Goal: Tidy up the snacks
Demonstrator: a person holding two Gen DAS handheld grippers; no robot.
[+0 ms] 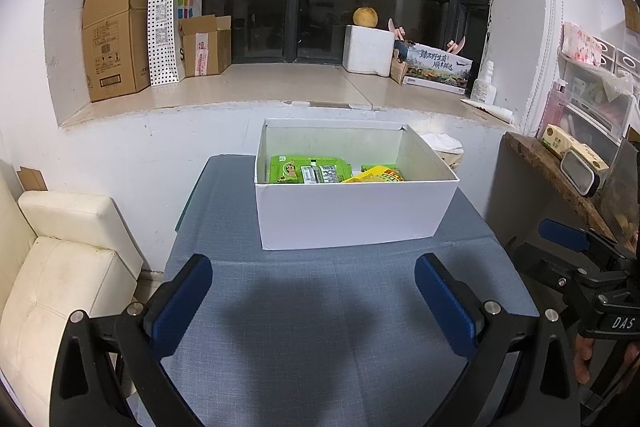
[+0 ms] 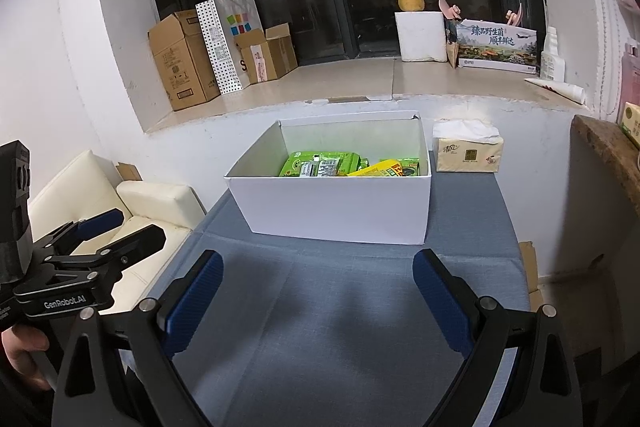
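Note:
A white cardboard box stands at the far end of the blue-grey table. Inside lie green snack packets and a yellow packet. My left gripper hangs open over the bare near part of the table, with nothing between its blue pads. My right gripper is likewise open and empty, short of the box. Each view catches the other gripper at its edge, the right one and the left one.
A tissue pack sits right of the box. A cream sofa stands left of the table, a wooden shelf to the right. The windowsill behind carries cardboard boxes, a paper bag and a foam box.

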